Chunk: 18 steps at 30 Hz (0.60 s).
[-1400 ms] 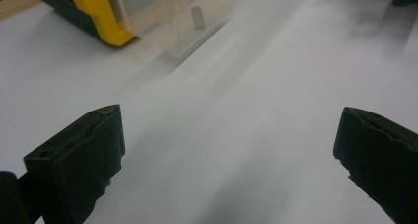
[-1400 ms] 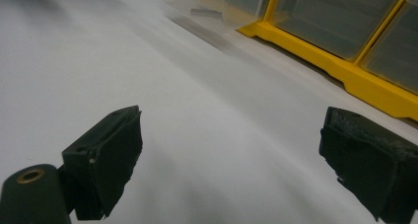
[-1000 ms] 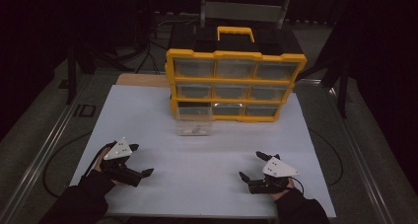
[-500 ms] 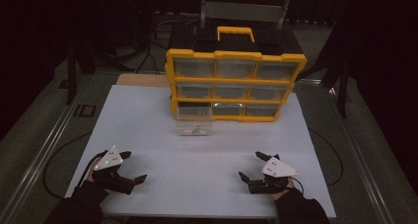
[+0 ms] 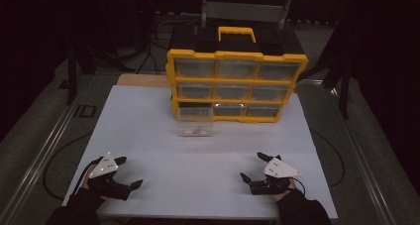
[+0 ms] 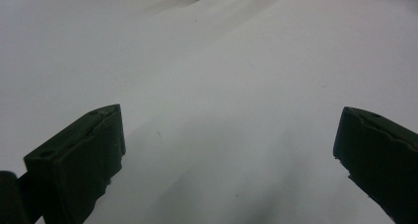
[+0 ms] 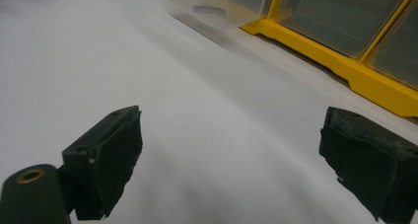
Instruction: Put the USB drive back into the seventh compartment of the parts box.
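A yellow organizer (image 5: 237, 86) with a black top and several clear drawers stands at the back middle of the white table (image 5: 198, 155). Its bottom-left drawer (image 5: 195, 123) is pulled out and holds small pale parts. My left gripper (image 5: 130, 171) rests near the front left edge, open, with nothing between its jaws. In the left gripper view the left gripper (image 6: 229, 150) is spread wide over bare white surface. My right gripper (image 5: 251, 166) rests open near the front right. In the right gripper view the right gripper (image 7: 231, 155) faces the organizer (image 7: 335, 61) and the pulled-out drawer (image 7: 217, 7).
A metal rail (image 5: 44, 145) runs along the table's left side, with cables on the floor beside it. Dark stands and a grey frame (image 5: 245, 9) stand behind the organizer. A wooden board (image 5: 141, 80) sticks out from under the white sheet at the back left.
My left gripper has drawn back toward the table's front left edge. The right gripper and the drawer have not moved.
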### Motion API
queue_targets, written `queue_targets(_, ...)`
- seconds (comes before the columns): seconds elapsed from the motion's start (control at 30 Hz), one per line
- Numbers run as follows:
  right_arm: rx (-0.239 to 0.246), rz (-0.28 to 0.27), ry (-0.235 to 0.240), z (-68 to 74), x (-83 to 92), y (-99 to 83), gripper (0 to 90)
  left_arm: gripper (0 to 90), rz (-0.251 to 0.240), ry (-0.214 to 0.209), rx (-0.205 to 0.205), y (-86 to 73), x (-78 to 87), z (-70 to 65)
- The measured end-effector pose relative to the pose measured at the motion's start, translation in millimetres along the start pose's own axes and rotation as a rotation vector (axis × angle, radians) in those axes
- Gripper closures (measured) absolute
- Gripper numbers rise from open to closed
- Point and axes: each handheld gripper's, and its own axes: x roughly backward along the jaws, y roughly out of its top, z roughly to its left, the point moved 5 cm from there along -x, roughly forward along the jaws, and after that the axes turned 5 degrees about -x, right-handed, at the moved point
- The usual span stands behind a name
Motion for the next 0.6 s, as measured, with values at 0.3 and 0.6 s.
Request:
queue_targets(0.3, 0.010, 0.011, 0.001, 0.7, -0.4, -1.7, 9.3, 0.4, 0.009, -0.005, -0.007, -2.6, -5.1, -1.9)
queue_targets(0.6, 0.006, 0.013, -0.002, 0.9, 0.1, -2.0, 9.3, 0.4, 0.000, -0.010, -0.021, -1.3, -7.5, -4.6)
